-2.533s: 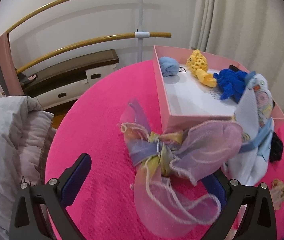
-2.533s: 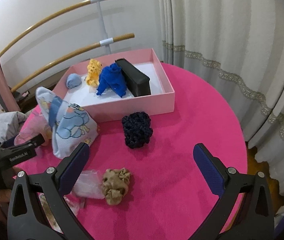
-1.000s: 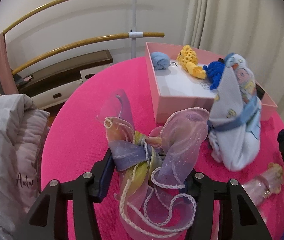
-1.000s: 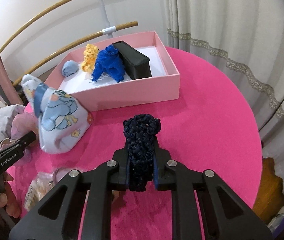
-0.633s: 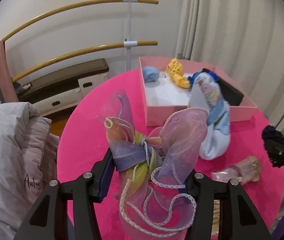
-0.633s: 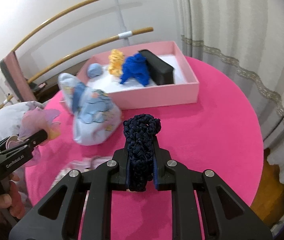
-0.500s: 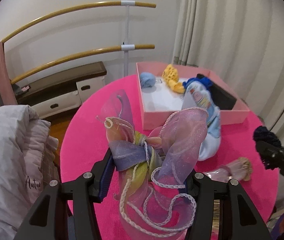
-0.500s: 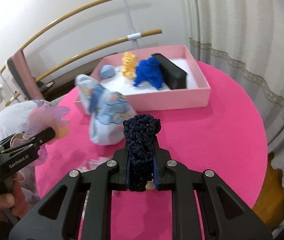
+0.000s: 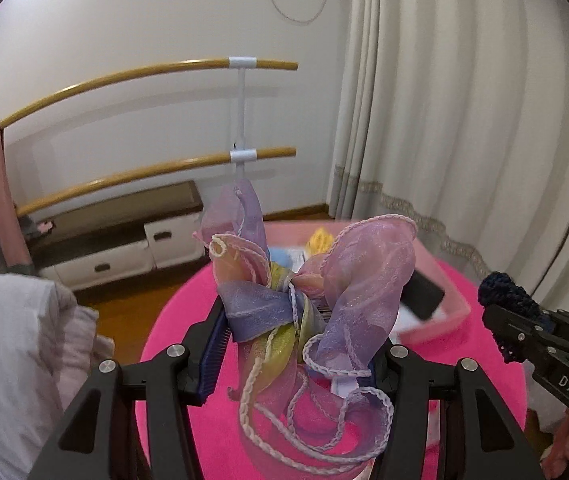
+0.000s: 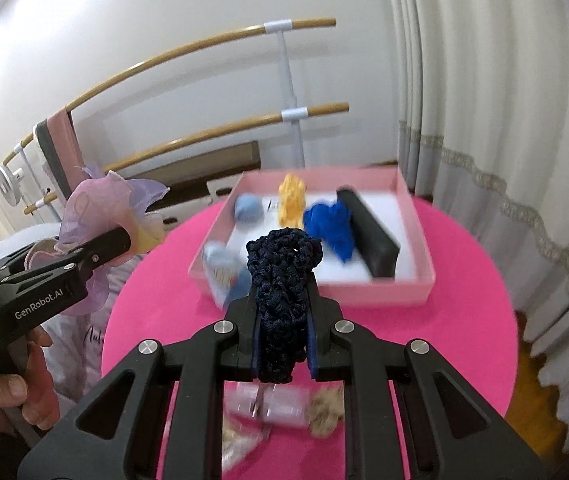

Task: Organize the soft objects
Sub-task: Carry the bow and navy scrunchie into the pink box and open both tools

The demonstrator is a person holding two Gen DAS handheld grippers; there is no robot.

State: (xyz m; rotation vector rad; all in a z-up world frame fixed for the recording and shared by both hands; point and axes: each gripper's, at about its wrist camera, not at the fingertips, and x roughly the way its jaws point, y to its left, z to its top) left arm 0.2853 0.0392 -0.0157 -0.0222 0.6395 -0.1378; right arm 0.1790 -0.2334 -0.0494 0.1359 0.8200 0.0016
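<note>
My left gripper (image 9: pixel 296 344) is clamped on the sheer pastel ribbon bow (image 9: pixel 316 300), whose loops fill the middle of the left wrist view and hide most of what lies beyond. My right gripper (image 10: pixel 282 344) is squeezed tight on the navy crocheted scrunchie (image 10: pixel 282 280), which stands up between the pads.

Both are above the round pink table (image 10: pixel 464 300). From the right wrist, the pink box (image 10: pixel 416 236) sits at twelve o'clock, its near wall just past the scrunchie's top. Inside lie a pale blue ball (image 10: pixel 248 208) at eleven, a yellow knit piece (image 10: pixel 291 200) beside it, a royal blue piece (image 10: pixel 330 226) and a black case (image 10: pixel 368 236) at one o'clock; bare white floor shows along the box's right wall. A printed light-blue cloth (image 10: pixel 224 272) leans against the near left corner, blurred. At six o'clock, under my fingers, lie a clear packet (image 10: pixel 268 404) and a tan scrunchie (image 10: pixel 326 412).

The table's right half is open pink surface out to its rim at three o'clock, with the curtain (image 10: pixel 504 120) just beyond. At nine o'clock my left gripper and hand (image 10: pixel 16 392) crowd the left edge.
</note>
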